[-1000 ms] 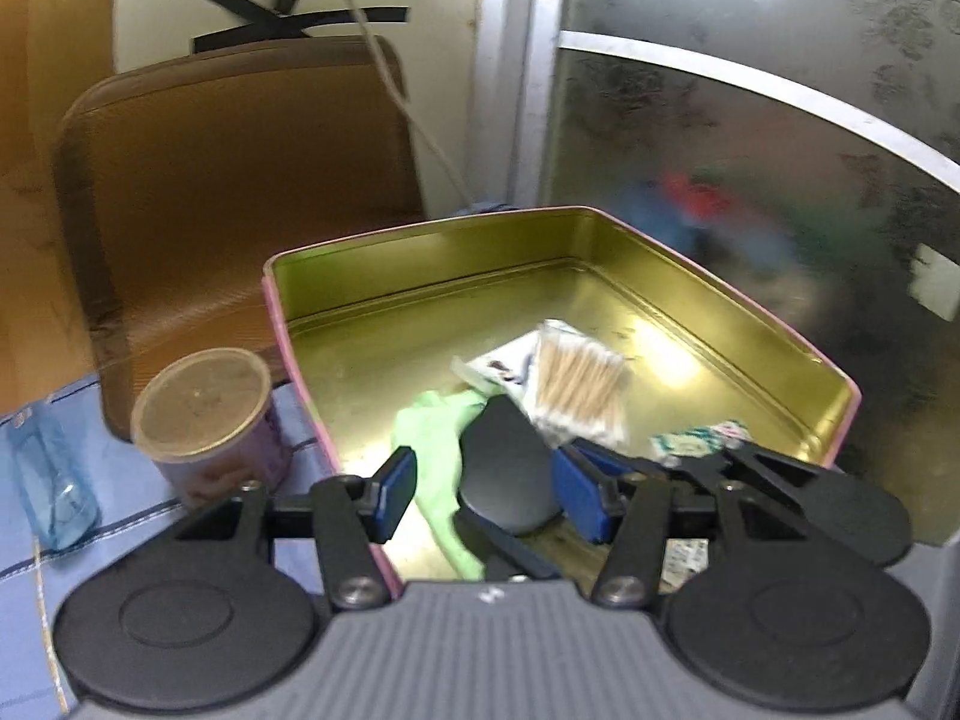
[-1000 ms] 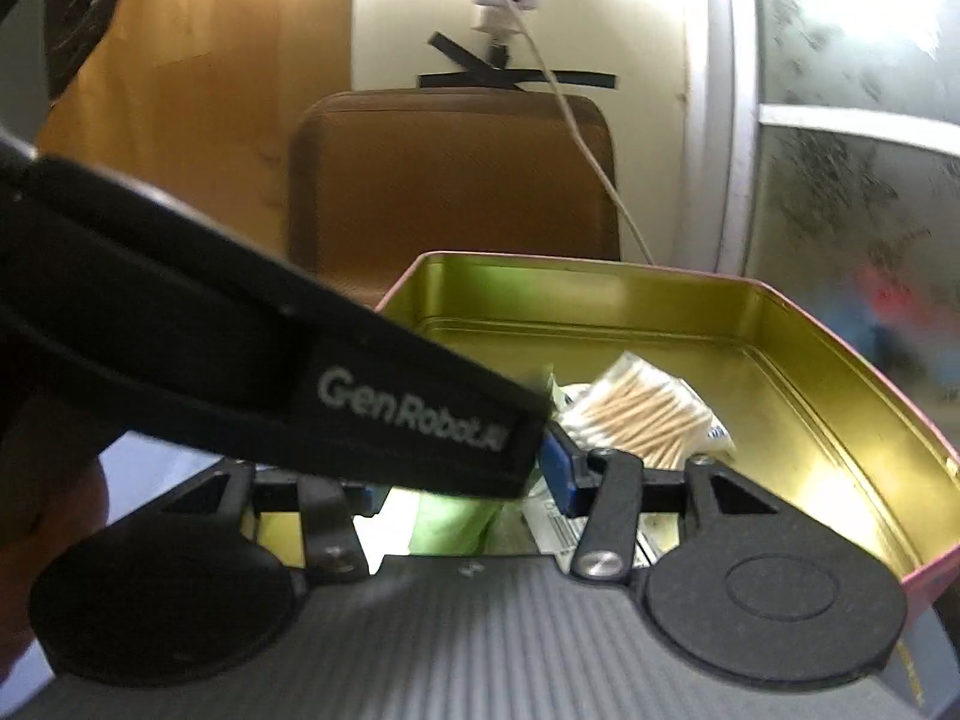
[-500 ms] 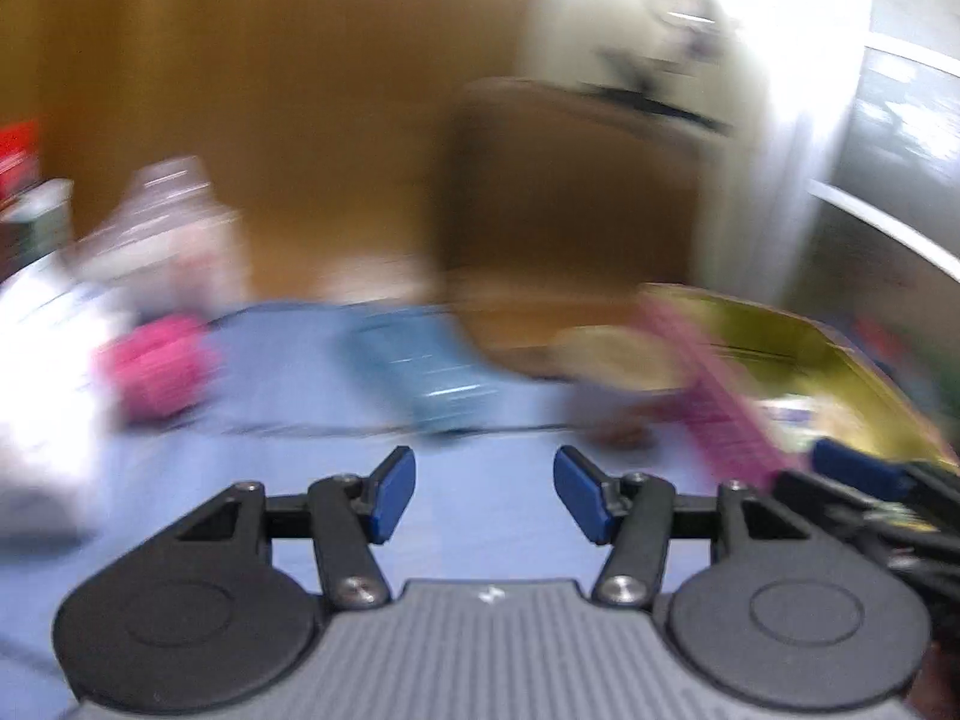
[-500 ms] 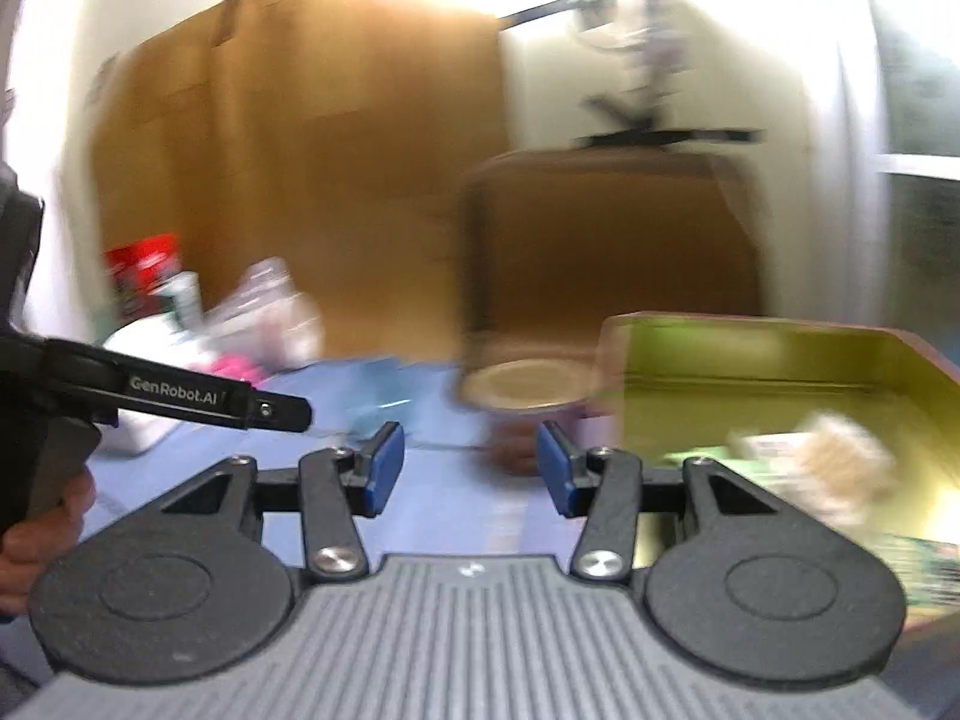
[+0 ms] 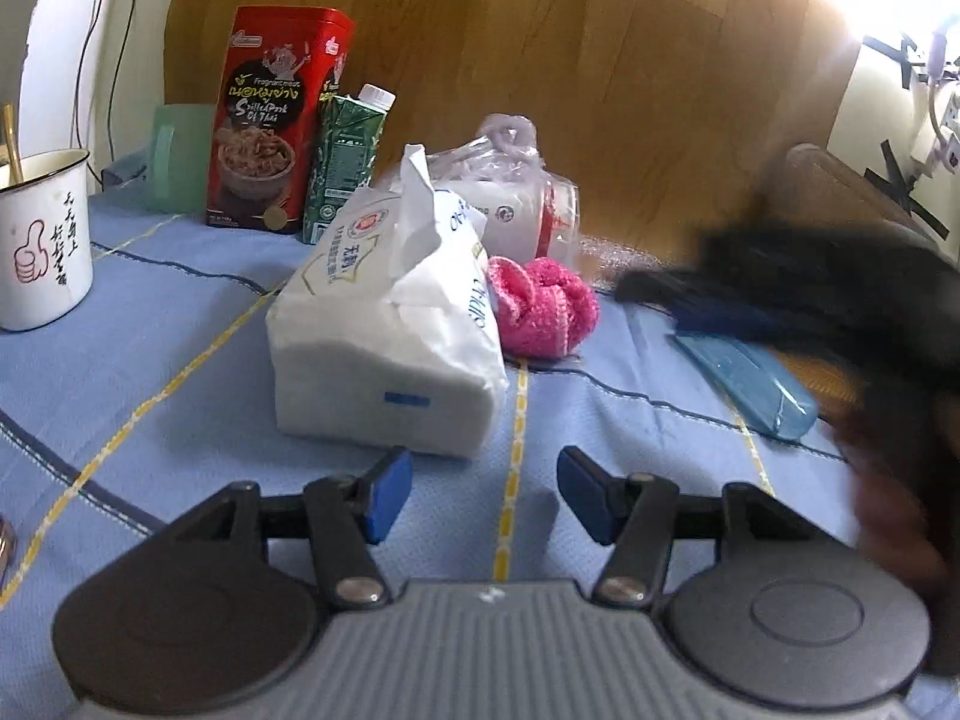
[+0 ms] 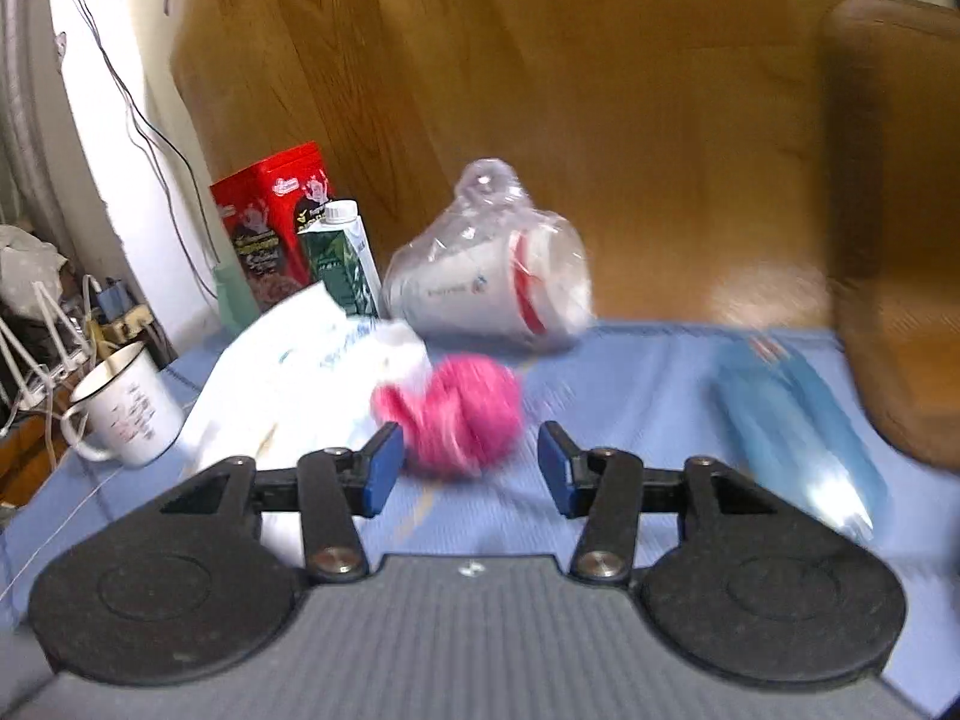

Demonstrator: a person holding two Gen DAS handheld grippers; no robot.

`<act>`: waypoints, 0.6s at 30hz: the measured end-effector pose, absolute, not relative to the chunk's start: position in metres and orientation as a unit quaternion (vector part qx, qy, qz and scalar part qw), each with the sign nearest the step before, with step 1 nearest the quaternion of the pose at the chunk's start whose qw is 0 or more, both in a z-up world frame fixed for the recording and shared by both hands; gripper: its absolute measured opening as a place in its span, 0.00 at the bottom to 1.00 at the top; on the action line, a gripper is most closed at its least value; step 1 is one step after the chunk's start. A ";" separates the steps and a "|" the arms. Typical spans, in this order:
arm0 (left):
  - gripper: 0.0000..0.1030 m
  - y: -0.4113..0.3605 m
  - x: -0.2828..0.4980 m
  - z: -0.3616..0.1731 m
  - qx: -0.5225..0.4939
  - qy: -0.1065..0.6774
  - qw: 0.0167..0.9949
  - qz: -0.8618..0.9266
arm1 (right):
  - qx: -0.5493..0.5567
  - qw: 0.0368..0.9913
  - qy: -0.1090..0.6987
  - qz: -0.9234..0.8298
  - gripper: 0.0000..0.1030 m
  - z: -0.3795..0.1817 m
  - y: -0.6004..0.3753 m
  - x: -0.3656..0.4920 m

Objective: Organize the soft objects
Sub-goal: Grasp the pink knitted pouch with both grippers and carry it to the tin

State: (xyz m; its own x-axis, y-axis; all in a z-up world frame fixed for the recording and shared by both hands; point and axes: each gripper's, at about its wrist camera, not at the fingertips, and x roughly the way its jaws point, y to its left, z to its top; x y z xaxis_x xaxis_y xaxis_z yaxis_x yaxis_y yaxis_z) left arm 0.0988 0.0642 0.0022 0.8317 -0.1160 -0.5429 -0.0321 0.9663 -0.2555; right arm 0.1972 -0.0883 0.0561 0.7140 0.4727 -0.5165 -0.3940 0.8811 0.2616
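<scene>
left wrist view: your blue cloth runs back to a wood panel, a tin, carton and mug along the far side. the pink ball touches the tissue pack. bare cloth lies ahead of both. your left gripper and right gripper are opening, nothing between their jaws.

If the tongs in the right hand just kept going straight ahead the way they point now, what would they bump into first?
Most likely the fluffy pink bundle, which sits between and just beyond the right tongs, whose jaws are opening with nothing between them. The picture is blurred, so depth is uncertain; the white tissue pack lies just left of that line.
</scene>
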 end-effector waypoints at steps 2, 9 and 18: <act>0.54 0.063 0.095 0.002 -0.132 0.288 0.948 -0.023 | 0.056 0.920 0.313 0.228 0.61 0.051 -0.073 0.221; 0.54 0.063 0.093 0.000 -0.137 0.280 0.950 -0.031 | 0.075 0.902 0.357 0.233 0.41 0.032 -0.070 0.237; 0.55 0.068 0.095 0.001 -0.157 0.290 0.943 -0.051 | 0.064 0.919 0.335 0.200 0.40 0.042 -0.170 0.112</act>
